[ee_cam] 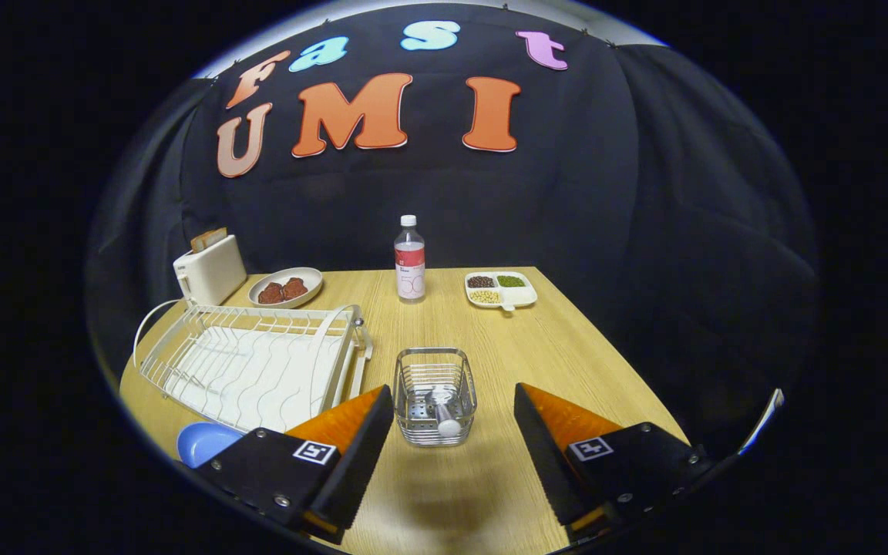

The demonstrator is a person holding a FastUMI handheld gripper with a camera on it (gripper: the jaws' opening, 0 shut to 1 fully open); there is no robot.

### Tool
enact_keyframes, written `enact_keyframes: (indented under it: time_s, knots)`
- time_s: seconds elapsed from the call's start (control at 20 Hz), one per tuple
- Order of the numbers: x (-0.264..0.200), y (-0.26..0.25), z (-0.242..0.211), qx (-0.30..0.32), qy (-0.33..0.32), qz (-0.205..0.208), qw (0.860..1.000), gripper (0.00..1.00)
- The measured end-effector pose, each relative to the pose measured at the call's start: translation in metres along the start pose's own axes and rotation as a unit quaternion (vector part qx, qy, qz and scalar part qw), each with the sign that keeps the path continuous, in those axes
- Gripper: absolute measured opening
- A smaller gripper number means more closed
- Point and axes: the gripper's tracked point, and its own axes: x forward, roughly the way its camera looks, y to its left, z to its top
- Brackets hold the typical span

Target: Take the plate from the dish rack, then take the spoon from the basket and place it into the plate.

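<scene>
My gripper (453, 432) is open, its fingers spread wide above the wooden table (567, 362). Just ahead of the fingertips stands a small wire basket (435, 395) with a spoon (444, 412) inside, its pale handle end pointing toward me. A blue plate (205, 442) lies on the table beside the left finger, partly hidden by it, in front of the white dish rack (255, 364). The rack holds nothing.
Beyond the basket stands a clear bottle (409, 258). A white toaster (210, 267) and a plate with two reddish pieces (285, 287) sit at the far left. A divided white dish (500, 289) with beans sits at the far right.
</scene>
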Motion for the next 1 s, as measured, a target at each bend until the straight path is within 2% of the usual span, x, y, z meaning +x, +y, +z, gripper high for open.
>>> enact_keyframes:
  time_s: [0.15,0.2,0.3,0.35,0.4,0.45,0.5,0.8,1.0]
  knots:
    - [0.01,0.005,-0.003,0.006,-0.001,0.036,0.999,0.73]
    - [0.013,0.005,-0.005,0.005,0.001,0.044,0.999,0.61]
    - [0.019,0.005,-0.013,0.002,0.008,0.059,0.998,0.46]
    - [0.021,0.006,-0.013,0.004,0.009,0.066,0.998,0.42]
    - [0.024,0.008,-0.014,0.005,0.011,0.072,0.997,0.33]
    - [0.025,0.008,-0.015,0.005,0.012,0.074,0.997,0.28]
    - [0.026,0.008,-0.014,0.004,0.008,0.078,0.997,0.17]
    - [0.029,-0.006,-0.011,0.002,-0.002,0.071,0.998,0.07]
    - [0.028,-0.007,-0.006,0.009,-0.01,0.071,0.997,0.07]
